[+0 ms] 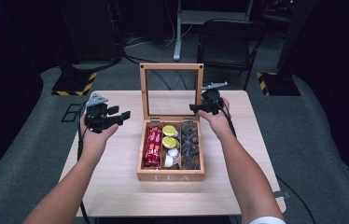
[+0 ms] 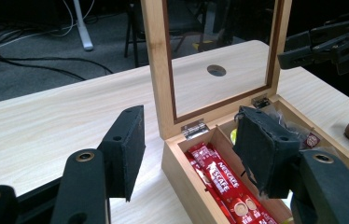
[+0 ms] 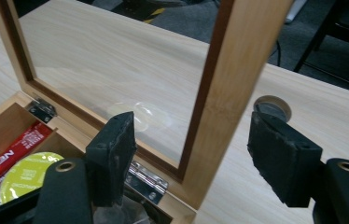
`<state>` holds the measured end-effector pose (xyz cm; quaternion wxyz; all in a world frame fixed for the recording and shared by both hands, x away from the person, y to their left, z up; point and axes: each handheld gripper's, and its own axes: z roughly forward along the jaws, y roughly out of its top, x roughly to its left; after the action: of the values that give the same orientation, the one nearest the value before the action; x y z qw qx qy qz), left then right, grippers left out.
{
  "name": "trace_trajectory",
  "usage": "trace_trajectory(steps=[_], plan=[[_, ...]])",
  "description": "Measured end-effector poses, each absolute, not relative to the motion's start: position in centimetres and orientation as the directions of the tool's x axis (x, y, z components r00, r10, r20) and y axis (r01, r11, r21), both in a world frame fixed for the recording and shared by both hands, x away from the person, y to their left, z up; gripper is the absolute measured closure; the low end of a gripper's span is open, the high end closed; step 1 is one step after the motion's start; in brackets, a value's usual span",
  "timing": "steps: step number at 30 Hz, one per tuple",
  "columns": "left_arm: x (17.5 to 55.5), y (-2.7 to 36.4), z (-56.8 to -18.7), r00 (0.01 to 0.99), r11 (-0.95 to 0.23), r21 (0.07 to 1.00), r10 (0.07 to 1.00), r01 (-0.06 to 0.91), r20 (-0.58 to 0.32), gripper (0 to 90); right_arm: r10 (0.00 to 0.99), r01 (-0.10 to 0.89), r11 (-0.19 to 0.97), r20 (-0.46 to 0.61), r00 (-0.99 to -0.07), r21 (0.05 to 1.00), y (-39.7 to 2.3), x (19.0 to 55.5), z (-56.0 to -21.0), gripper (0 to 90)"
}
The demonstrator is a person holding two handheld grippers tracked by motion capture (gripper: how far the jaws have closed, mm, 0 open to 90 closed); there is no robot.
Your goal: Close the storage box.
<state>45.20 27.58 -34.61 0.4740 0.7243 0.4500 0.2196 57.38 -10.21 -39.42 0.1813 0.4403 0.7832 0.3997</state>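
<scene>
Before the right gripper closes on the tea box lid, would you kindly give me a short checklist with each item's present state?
1. Right gripper open: ok.
2. Lid frame between its jaws: ok; the right post stands in the gap.
3. Lid upright, fully open: ok.
4. Left gripper clear of the tea box: ok; it is open, beside the box.
5. Sachets and capsules below the rim: cannot tell.
</scene>
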Motion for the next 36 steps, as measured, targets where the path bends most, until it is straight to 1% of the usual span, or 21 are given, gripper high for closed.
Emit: trace_trajectory(steps=[2, 8, 9, 11, 16, 17, 19, 27, 31, 33, 36], plan=[[45.2, 27.7, -34.6, 0.498, -0.143, 0.884, 0.860, 0.446, -0.112, 42.6, 0.836, 0.547, 0.303, 0.058, -0.546, 0.781, -10.0, 57.4, -39.5, 29.2], [45.0, 28.0, -34.6, 0.497, -0.141, 0.883, 0.860, 0.447, -0.114, 42.6, 0.833, 0.544, 0.311, 0.051, -0.550, 0.779, -9.9, 57.7, -39.4, 29.2], [45.0, 28.0, -34.6, 0.497, -0.141, 0.883, 0.860, 0.447, -0.114, 42.6, 0.842, 0.555, 0.297, 0.061, -0.536, 0.777, -9.6, 57.7, -39.4, 28.7], [45.0, 28.1, -34.6, 0.500, -0.142, 0.884, 0.858, 0.446, -0.115, 42.6, 0.838, 0.544, 0.319, 0.037, -0.545, 0.776, -9.5, 57.8, -39.4, 27.9], [45.0, 28.2, -34.7, 0.498, -0.141, 0.883, 0.859, 0.447, -0.115, 42.4, 0.845, 0.555, 0.307, 0.048, -0.533, 0.773, -9.2, 58.1, -39.4, 27.9], [45.0, 28.2, -34.7, 0.498, -0.141, 0.883, 0.859, 0.447, -0.115, 42.5, 0.840, 0.544, 0.322, 0.031, -0.542, 0.775, -9.2, 58.2, -39.4, 27.9], [45.0, 28.4, -34.7, 0.494, -0.136, 0.884, 0.862, 0.448, -0.117, 42.5, 0.849, 0.560, 0.303, 0.049, -0.527, 0.771, -9.0, 58.3, -39.4, 27.8], [44.9, 28.9, -34.6, 0.484, -0.130, 0.883, 0.867, 0.451, -0.119, 42.5, 0.845, 0.551, 0.311, 0.041, -0.534, 0.774, -9.0, 58.5, -39.4, 28.0], [44.9, 28.8, -34.7, 0.486, -0.131, 0.885, 0.866, 0.447, -0.117, 42.4, 0.855, 0.560, 0.297, 0.046, -0.517, 0.774, -8.8, 58.4, -39.4, 28.3], [44.9, 28.8, -34.8, 0.489, -0.132, 0.884, 0.864, 0.449, -0.119, 42.5, 0.856, 0.558, 0.299, 0.040, -0.515, 0.774, -8.8, 58.4, -39.4, 29.5], [45.0, 28.8, -35.0, 0.488, -0.132, 0.882, 0.864, 0.452, -0.121, 42.5, 0.860, 0.558, 0.299, 0.036, -0.509, 0.774, -8.9, 58.4, -39.4, 34.5]])
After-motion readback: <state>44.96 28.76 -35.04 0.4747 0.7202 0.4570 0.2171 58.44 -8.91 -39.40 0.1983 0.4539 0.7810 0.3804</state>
